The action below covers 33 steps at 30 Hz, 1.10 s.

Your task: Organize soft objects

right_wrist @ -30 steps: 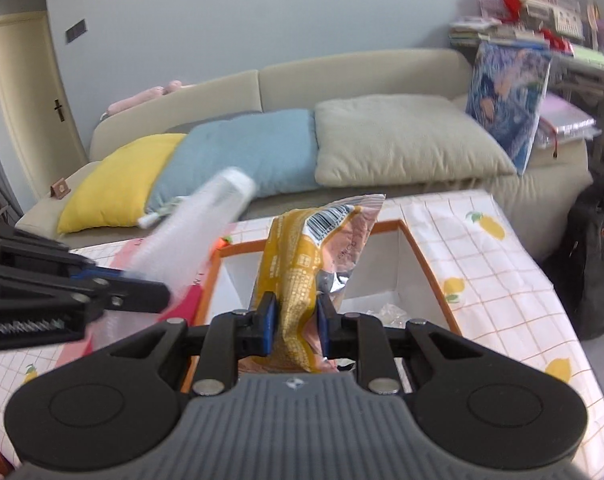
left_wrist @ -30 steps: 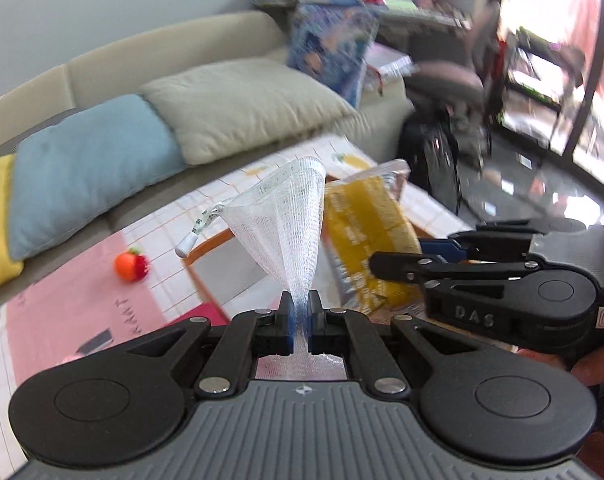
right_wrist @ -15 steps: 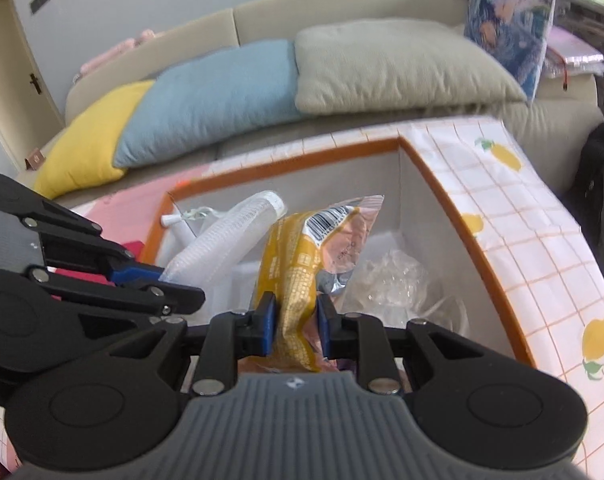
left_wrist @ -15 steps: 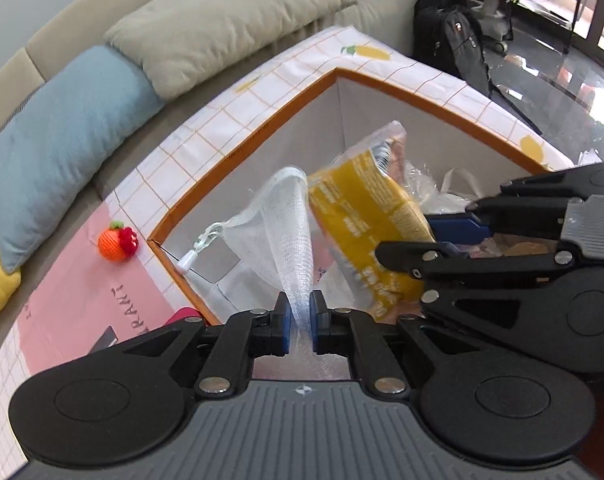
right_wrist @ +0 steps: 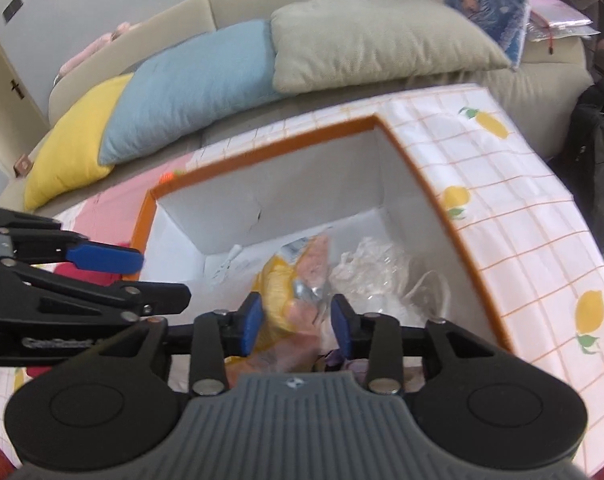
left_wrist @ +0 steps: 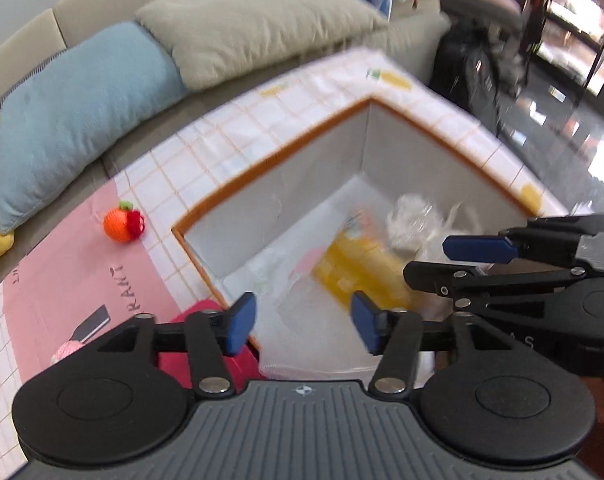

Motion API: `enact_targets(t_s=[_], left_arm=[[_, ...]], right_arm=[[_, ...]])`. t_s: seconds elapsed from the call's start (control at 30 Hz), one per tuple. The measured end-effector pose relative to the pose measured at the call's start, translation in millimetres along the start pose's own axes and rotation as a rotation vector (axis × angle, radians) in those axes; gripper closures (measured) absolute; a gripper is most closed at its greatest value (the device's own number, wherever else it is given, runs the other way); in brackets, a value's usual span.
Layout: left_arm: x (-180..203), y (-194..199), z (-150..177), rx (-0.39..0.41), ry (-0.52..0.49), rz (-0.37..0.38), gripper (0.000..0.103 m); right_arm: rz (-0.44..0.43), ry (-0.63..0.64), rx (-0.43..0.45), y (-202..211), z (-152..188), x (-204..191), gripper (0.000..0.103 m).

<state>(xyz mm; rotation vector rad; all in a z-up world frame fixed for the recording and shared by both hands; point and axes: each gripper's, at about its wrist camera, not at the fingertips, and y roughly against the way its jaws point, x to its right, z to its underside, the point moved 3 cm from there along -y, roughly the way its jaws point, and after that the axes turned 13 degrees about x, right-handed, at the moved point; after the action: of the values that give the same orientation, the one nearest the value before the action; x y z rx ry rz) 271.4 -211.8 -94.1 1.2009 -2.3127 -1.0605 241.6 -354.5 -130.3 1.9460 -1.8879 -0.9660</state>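
An open box with an orange rim (left_wrist: 282,152) (right_wrist: 262,148) sits on the checked tablecloth. My left gripper (left_wrist: 302,316) hovers over its near edge, jaws opening and holding nothing. The white mesh bag (left_wrist: 310,344) (right_wrist: 230,264) lies blurred in the box below it. My right gripper (right_wrist: 297,318) is over the box too, jaws opening. The yellow snack bag (right_wrist: 278,284) (left_wrist: 358,268) sits loose between its pads, sinking onto the box floor. Each gripper shows in the other's view, the right (left_wrist: 462,264) and the left (right_wrist: 142,276).
A crumpled clear plastic bag (left_wrist: 414,220) (right_wrist: 374,268) lies in the box. An orange knitted toy (left_wrist: 122,226) rests on the pink mat. A red soft item (left_wrist: 194,344) sits by the box's near corner. Behind is a sofa with blue (left_wrist: 74,120) and beige (left_wrist: 254,28) cushions.
Both grippers dipped toward the box and went from shut to open. The mesh bag left the left jaws and the snack bag slipped from the right jaws, both dropping into the box.
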Motion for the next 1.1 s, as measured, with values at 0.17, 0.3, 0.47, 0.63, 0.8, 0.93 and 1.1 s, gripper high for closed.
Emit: enact_targets(t_s=[0.17,0.3,0.47,0.63,0.8,0.93,1.1], left_arm=[[-1,33,-10,0.101,0.040,0.029,0.030],[-5,76,-9,0.273,0.090,0.068,0.030],[-13,132,11,0.443,0.101,0.060,0.030],[-26,174,49,0.527,0.143,-0.004,0.029],[-47,194,95,0.512,0.241,-0.097,0.026],[-63,198,137,0.439,0.359,-0.138,0.026],[-79,198,173,0.365,0.462,-0.174,0.026]], right_arm=[[0.033,-0.035,0.072,34,-14,2,0.054],[0.041,-0.063,0.147,66,-21,-5,0.049],[0.066,-0.082,0.235,105,-12,-28,0.042],[0.068,-0.047,0.257,127,12,-63,0.039],[0.016,0.008,0.216,137,44,-101,0.038],[-0.025,0.065,0.126,135,69,-128,0.038],[-0.057,0.152,0.050,136,92,-154,0.037]])
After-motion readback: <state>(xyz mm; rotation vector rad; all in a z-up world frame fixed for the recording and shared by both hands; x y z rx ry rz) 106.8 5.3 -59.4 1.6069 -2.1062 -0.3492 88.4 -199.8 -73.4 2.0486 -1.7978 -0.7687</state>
